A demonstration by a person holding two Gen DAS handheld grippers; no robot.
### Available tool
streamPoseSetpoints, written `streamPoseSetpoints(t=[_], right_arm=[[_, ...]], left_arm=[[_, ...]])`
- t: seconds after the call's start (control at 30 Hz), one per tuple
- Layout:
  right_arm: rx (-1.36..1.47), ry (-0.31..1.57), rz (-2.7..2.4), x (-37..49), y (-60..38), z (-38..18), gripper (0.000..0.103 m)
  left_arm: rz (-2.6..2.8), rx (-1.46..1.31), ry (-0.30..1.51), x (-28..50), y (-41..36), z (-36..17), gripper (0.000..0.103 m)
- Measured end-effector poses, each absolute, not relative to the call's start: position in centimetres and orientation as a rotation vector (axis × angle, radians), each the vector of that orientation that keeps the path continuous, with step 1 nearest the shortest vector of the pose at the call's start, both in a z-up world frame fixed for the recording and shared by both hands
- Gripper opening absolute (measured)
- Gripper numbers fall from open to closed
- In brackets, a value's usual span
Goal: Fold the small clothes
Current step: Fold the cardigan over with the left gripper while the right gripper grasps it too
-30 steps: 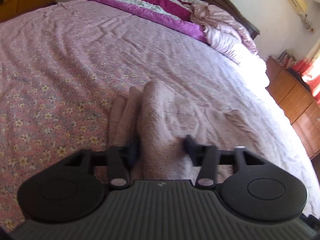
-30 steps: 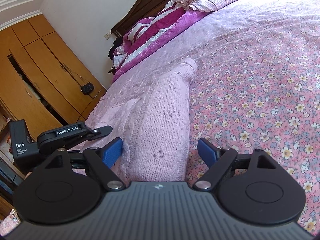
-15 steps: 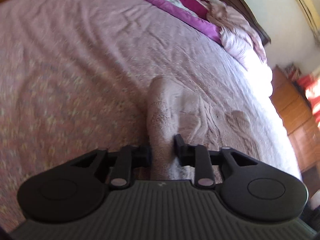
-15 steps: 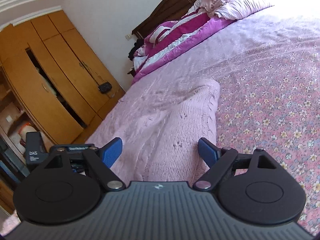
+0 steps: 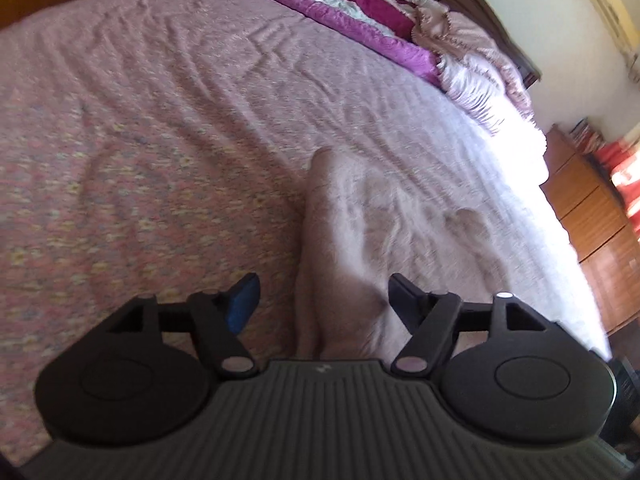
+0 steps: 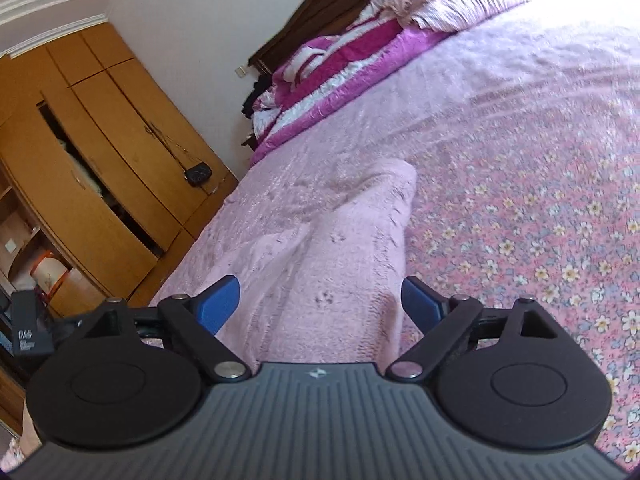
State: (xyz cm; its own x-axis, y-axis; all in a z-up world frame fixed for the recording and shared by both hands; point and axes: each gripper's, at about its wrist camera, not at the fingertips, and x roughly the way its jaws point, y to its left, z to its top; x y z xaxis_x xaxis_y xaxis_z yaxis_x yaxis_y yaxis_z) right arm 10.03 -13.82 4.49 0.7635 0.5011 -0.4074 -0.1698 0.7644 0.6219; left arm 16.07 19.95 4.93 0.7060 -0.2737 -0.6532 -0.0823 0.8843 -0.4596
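Pink knit garment [image 6: 340, 264] folded narrow on floral bedspread [image 6: 540, 200], left tool [image 5: 322, 300] spread, right tool [image 6: 320, 304] spread

The left tongs [image 5: 322, 300] were matte black, with a ribbed grey body, two round discs at the sides and angled link arms joined by pale rivets; one finger carried a blue pad [image 5: 243, 299]. The right tongs [image 6: 320, 304] had the same build, with silver rivets, two blue pads [image 6: 219, 303] and a small emblem on the ribbed body.
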Motion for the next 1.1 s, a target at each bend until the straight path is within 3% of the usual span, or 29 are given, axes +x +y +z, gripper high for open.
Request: streamPoseSetpoints(t=[0.37, 0.47, 0.5, 0.57, 0.6, 0.63, 0.73, 1.1], right_arm=[[0.681, 0.737, 0.445, 12.7, -13.0, 1.5, 0.095], [0.737, 0.757, 0.461, 13.6, -13.0, 1.4, 0.096], [0.743, 0.769, 0.471, 14.0, -12.9, 1.4, 0.096], [0.755, 0.8, 0.473, 14.8, -13.0, 1.7, 0.081], [0.772, 0.815, 0.469, 15.1, -13.2, 1.8, 0.065], [0.796, 0.821, 0.471, 15.2, -13.6, 2.2, 0.06], [0.789, 0.795, 0.484, 14.7, -14.0, 4.2, 0.054], [0.704, 0.701, 0.499, 4.9, -19.1, 11.4, 0.053]], left_arm=[[-0.276, -0.728, 0.854, 15.5, 19.3, 1.3, 0.073], [-0.292, -0.722, 0.853, 15.7, 18.6, 1.2, 0.071], [-0.288, -0.717, 0.854, 15.8, 18.4, 1.4, 0.067], [-0.266, -0.729, 0.859, 15.9, 18.2, 1.5, 0.057], [-0.252, -0.743, 0.859, 15.8, 18.2, 1.6, 0.045], [-0.249, -0.753, 0.857, 15.9, 18.2, 1.9, 0.042], [-0.26, -0.729, 0.831, 15.6, 17.3, 3.6, 0.04], [-0.391, -0.634, 0.862, 10.2, 11.7, 7.4, 0.039]])
